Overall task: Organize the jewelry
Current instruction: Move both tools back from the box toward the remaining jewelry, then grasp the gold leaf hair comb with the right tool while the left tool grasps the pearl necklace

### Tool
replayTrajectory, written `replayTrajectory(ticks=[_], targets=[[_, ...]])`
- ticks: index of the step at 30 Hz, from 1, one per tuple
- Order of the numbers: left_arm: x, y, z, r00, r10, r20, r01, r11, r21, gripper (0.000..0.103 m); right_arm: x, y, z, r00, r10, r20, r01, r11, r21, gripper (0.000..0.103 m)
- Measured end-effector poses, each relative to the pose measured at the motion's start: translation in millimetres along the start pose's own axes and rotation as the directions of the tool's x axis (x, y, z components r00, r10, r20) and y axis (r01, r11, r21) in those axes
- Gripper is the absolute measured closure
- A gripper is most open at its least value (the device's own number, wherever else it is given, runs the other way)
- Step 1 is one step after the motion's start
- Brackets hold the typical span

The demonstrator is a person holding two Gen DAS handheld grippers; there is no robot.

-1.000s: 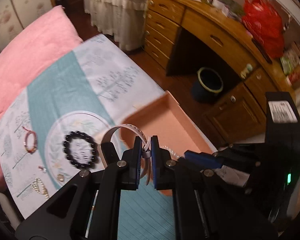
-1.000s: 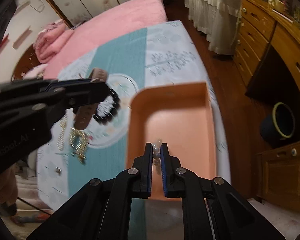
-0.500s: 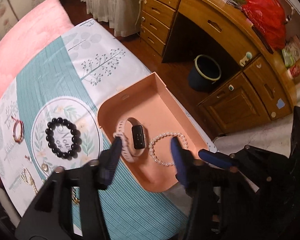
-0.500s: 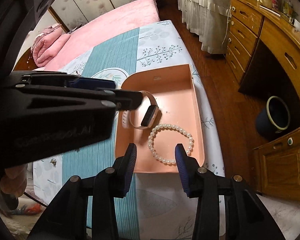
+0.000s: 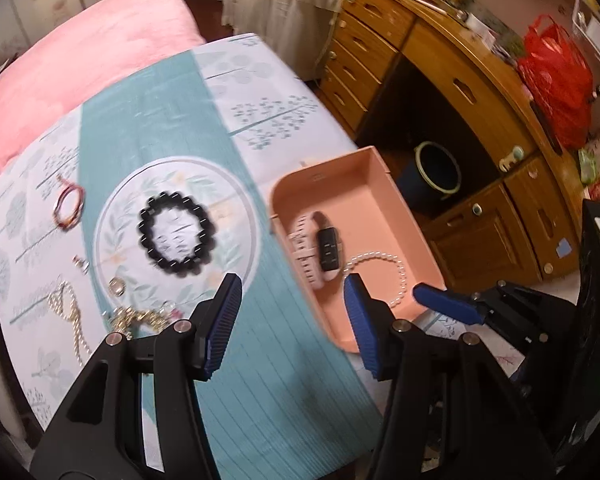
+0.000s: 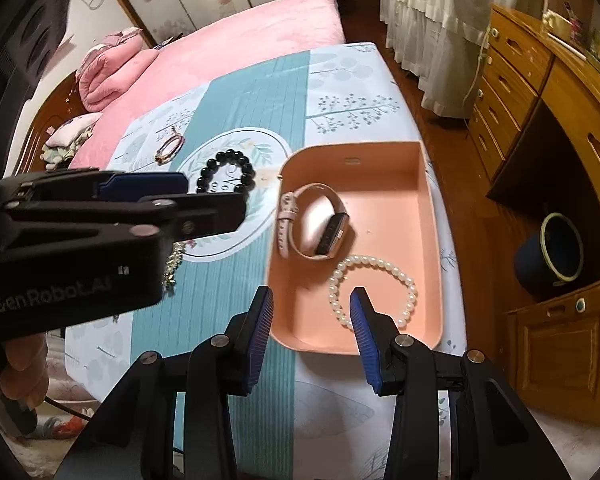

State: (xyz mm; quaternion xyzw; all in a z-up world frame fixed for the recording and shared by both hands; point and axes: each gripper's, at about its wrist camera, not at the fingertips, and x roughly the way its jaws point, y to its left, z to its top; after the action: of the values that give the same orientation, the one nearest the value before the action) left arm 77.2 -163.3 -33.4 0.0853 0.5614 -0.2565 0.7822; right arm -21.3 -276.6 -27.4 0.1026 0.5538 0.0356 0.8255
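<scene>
A peach tray lies on the bed's patterned cloth. In it lie a pink-strapped watch and a white pearl bracelet. Left of the tray on the cloth lie a black bead bracelet, a red cord bracelet, a gold chain heap and a small ring. My left gripper is open and empty above the cloth beside the tray. My right gripper is open and empty over the tray's near end.
A pink quilt covers the far bed. A wooden desk with drawers stands right of the bed, with a dark bin under it and a red bag on top. The bed's edge runs just right of the tray.
My left gripper opened and dropped the watch into the tray, then swung left toward the loose jewelry. My right gripper opened, left the pearl bracelet in the tray and drew back.
</scene>
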Motion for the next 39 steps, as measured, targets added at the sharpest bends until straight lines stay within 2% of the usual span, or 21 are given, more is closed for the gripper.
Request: replayTrajectory(ticks=[5,10,17,21,23,26,29,39], targets=[[-18,39,-19,0.999,0.023,0.025,-0.021,0.995,-0.095,0.053,0,17,10,1.000,0.006,-0.002,-0.006,0.999,-0.049,0.063],[-35,91,-46,0.996,0.084,0.030,-0.076,0.975,-0.208,0.053,2,40,21,1.000,0.024,-0.010,-0.025,0.993,-0.113,0.063],[-45,166,-97,0.986,0.165,-0.006,-0.155,0.913,-0.377,0.053,9,79,30,0.997,0.071,-0.026,-0.074,0.976,-0.203,0.063],[-44,206,-124,0.977,0.210,-0.037,-0.204,0.866,-0.456,0.053,20,100,32,0.995,0.086,-0.053,-0.096,0.965,-0.245,0.063],[-41,224,-134,0.975,0.217,-0.048,-0.212,0.843,-0.494,0.053,26,112,33,0.994,0.093,-0.064,-0.106,0.958,-0.265,0.063],[-35,242,-146,0.973,0.225,-0.051,-0.218,0.824,-0.523,0.053,42,132,36,0.992,0.104,-0.075,-0.121,0.949,-0.292,0.063],[-27,253,-152,0.972,0.230,-0.058,-0.225,0.819,-0.528,0.053,62,151,39,0.987,0.129,-0.091,-0.151,0.939,-0.308,0.063],[-2,268,-143,0.977,0.203,-0.060,-0.203,0.824,-0.529,0.053,138,179,46,0.978,0.100,-0.186,-0.155,0.938,-0.311,0.063]])
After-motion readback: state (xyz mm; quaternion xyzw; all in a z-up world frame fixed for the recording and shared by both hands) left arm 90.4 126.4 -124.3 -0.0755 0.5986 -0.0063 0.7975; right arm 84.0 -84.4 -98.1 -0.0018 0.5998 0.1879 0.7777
